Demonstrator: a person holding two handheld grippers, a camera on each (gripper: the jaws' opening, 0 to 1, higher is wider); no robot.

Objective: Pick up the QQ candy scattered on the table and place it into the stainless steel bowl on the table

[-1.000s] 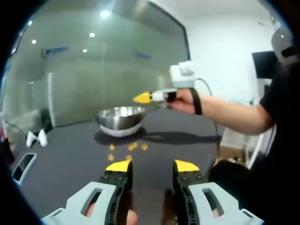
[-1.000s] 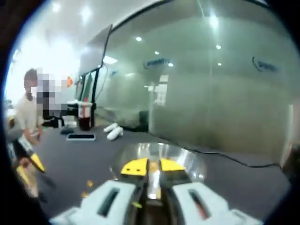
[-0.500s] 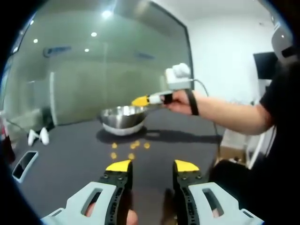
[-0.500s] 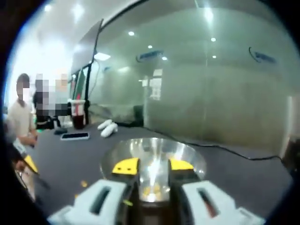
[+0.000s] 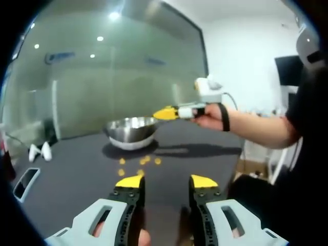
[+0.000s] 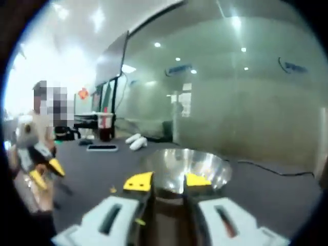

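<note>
Both sets of jaws stand apart with nothing between them. From the left gripper view I see my left gripper (image 5: 166, 181) hovering over the dark table (image 5: 72, 174), yellow tips spread. Ahead of it a few yellow candies (image 5: 139, 162) lie scattered on the table, just in front of the steel bowl (image 5: 131, 131). My right gripper (image 5: 172, 112) reaches in from the right, held in a hand (image 5: 211, 116), above and just right of the bowl's rim. From the right gripper view, its tips (image 6: 166, 180) frame the bowl (image 6: 190, 166), and a candy (image 6: 113, 189) lies on the table to the left. A phone (image 5: 24, 183) and two white objects (image 5: 39, 151) sit near the table's far left.
</note>
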